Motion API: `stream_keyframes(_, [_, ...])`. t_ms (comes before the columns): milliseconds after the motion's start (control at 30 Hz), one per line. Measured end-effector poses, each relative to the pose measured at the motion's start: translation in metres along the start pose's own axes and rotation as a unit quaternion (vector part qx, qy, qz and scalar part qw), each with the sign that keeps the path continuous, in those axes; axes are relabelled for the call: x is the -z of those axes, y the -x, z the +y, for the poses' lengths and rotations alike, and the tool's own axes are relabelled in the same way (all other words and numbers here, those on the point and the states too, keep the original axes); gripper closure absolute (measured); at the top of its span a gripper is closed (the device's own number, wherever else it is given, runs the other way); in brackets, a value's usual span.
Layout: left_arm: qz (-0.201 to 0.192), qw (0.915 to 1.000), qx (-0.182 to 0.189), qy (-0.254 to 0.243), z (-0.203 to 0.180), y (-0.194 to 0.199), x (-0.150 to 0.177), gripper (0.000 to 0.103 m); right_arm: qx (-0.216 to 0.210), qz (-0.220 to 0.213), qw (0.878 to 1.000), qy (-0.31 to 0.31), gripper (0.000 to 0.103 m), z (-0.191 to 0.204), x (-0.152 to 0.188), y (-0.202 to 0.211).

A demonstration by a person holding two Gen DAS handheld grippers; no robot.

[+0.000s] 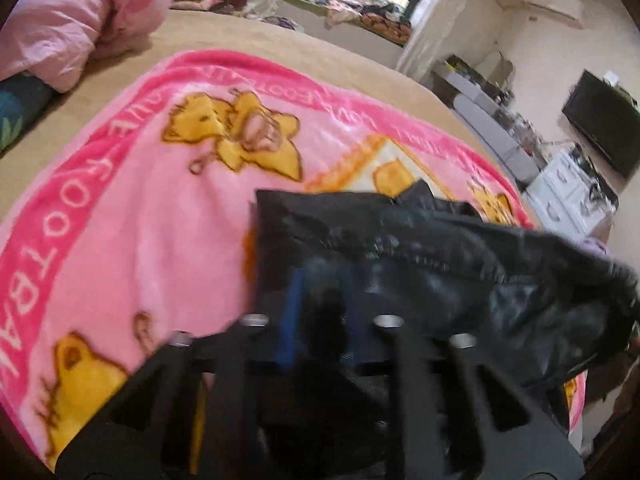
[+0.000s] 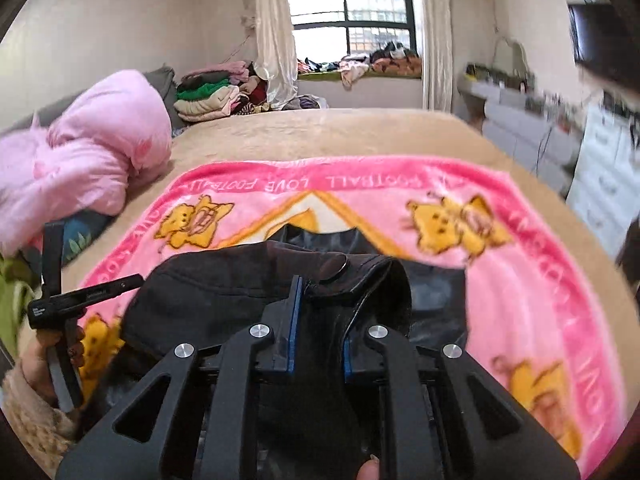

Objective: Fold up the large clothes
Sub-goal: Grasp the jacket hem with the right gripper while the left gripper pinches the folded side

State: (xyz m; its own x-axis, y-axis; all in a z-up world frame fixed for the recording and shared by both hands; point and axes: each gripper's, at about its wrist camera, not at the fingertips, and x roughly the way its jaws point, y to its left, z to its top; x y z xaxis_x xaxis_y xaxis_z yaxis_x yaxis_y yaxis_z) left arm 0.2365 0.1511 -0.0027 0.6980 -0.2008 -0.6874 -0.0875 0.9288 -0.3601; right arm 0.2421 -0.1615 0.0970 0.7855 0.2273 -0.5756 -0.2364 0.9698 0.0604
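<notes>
Both sets of jaws were clenched on the one black garment [image 2: 224,292]: the right gripper [image 2: 318,332] pinched its snap-buttoned edge at centre frame, the left gripper [image 1: 320,320] held dark cloth bunched at lower centre. The garment hung rumpled over the single pink cartoon blanket [image 2: 500,272] on the beige bed [image 2: 320,132], so folding looked barely begun, with every fold apparently left.

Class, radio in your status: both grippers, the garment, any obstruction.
Left gripper shut on black shiny jacket. Right gripper shut on it too. Jacket over pink fleece cartoon blanket. Nothing obstructing.
</notes>
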Motion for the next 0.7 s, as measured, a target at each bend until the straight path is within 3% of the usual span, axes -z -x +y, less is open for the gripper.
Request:
stream_keyframes(267, [0.072,0.9951,-0.011,-0.067,-0.026,-0.034,0.024,0.100,0.012,-0.008,1.000,0.002,0.089,-0.020,-0.005,-0.006])
stream_keyframes(533, [0.080,0.9941,-0.025,-0.068,-0.024,-0.045,0.032,0.099,0.043,0.041,0.998,0.014,0.088,-0.029,0.015,-0.044])
stream_keyframes(700, [0.080,0.9936,-0.032,-0.074,-0.026,-0.046,0.032,0.099,0.066,0.071,0.995,-0.001,0.078,-0.046,0.031,-0.065])
